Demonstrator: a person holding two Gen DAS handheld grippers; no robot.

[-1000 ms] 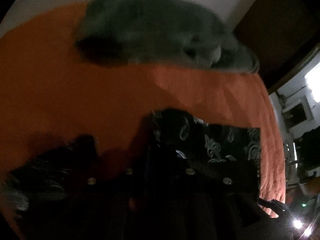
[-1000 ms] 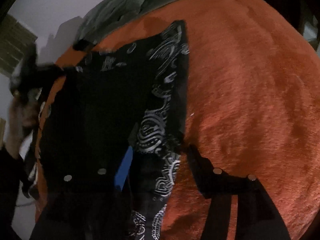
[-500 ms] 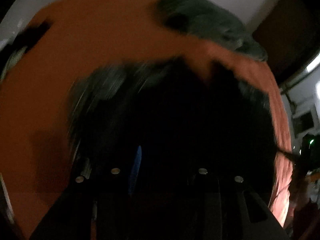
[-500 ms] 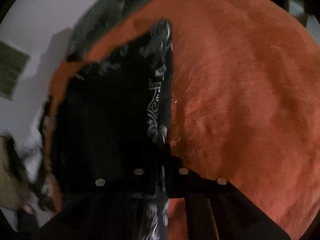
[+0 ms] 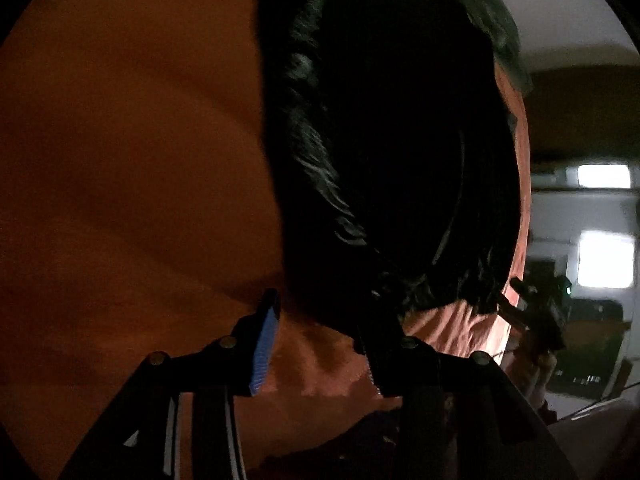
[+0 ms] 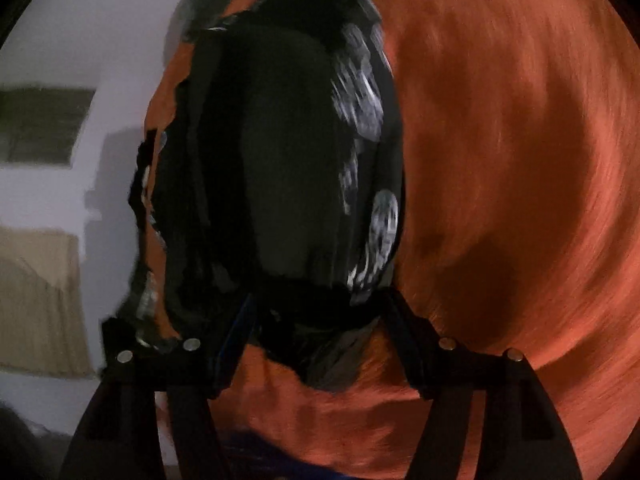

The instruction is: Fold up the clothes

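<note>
Left wrist: left tool (image 5: 326, 332) now spread and released, black garment (image 5: 392, 140) dropped upper centre on orange bed (image 5: 120, 160); right wrist: right tool (image 6: 320, 320) also released, garment lying doubled at centre-left, so this fold looks laid.

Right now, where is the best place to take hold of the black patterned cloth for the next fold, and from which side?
Probably the near edge of the black patterned cloth, where it bunches up off the orange blanket between the fingers of the open right claw. Come in low from the near side: the raised hem gives something to pinch.
</note>
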